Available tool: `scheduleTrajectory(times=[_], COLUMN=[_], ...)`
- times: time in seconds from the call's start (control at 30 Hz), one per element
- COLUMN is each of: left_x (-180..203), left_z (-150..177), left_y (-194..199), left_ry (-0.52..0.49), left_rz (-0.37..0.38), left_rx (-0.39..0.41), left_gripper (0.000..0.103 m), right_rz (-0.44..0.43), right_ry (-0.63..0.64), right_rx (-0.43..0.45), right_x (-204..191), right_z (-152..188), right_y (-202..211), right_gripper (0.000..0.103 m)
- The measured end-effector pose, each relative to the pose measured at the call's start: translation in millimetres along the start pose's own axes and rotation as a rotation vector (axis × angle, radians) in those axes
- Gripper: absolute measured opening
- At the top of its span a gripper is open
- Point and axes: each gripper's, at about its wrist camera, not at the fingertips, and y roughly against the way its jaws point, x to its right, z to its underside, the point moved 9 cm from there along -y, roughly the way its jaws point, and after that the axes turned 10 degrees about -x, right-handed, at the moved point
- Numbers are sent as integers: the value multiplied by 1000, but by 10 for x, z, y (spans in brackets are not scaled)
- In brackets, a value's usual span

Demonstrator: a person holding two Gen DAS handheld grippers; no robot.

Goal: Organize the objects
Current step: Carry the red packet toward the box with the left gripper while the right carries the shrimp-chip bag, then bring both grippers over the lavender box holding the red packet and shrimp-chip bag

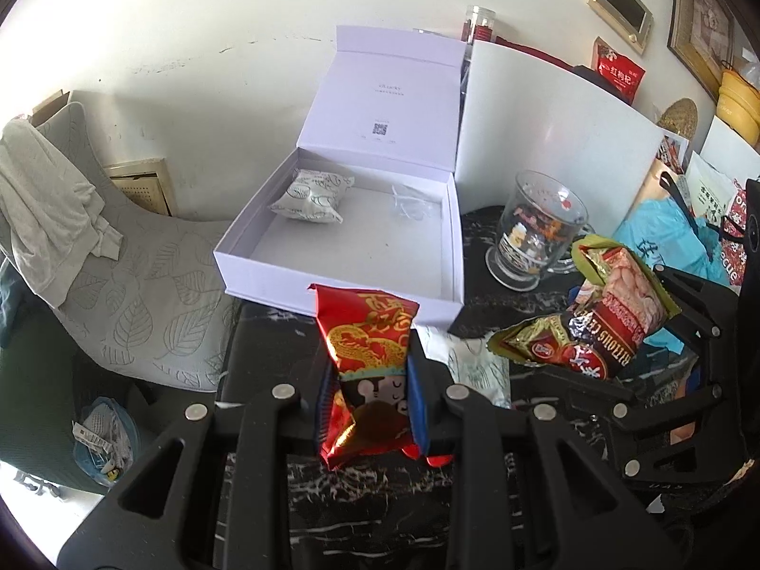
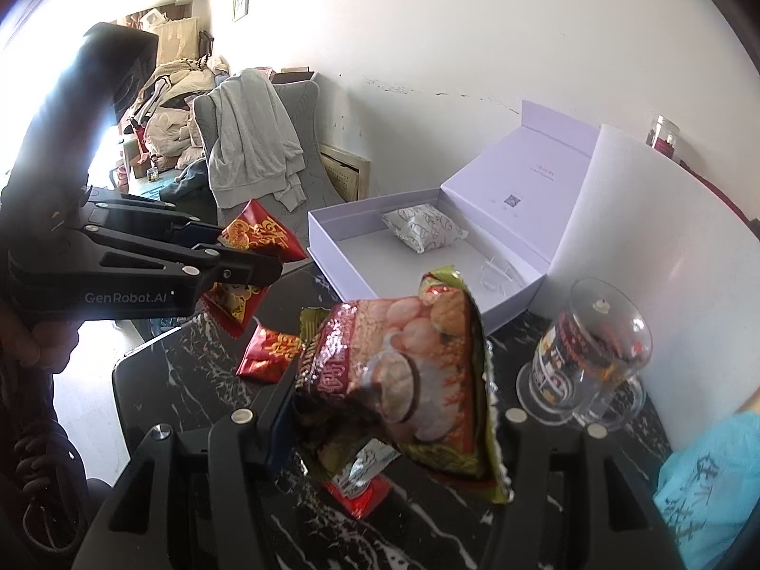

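Observation:
My left gripper is shut on a red snack packet with a gold dragon, held upright above the black marble table. In the right wrist view that left gripper holds the red packet at the left. My right gripper is shut on a larger green-edged snack packet, lifted off the table; its right finger is hidden behind the packet. Beyond both stands an open white box with a white patterned packet inside. More red packets lie on the table.
A glass mug stands right of the box, in front of a white board. A white packet lies on the table. A chair with a grey garment is at the left, a blue bag at the right.

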Motion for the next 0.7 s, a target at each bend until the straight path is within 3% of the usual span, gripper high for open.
scheduleTrajectory(times=[0.53,0.7], left_x=[-184,-223], left_z=[-657,-912], left_y=[-219,-221], left_ry=[-19,-24], left_rz=[-16,-41], left_rx=[14,57], left_gripper=[25,25], right_rz=[-8,5], right_ry=[35,24], right_rx=[32,44], right_x=[312,481], right_z=[-629,-795], right_y=[-259,-327], right_gripper=[59,59])
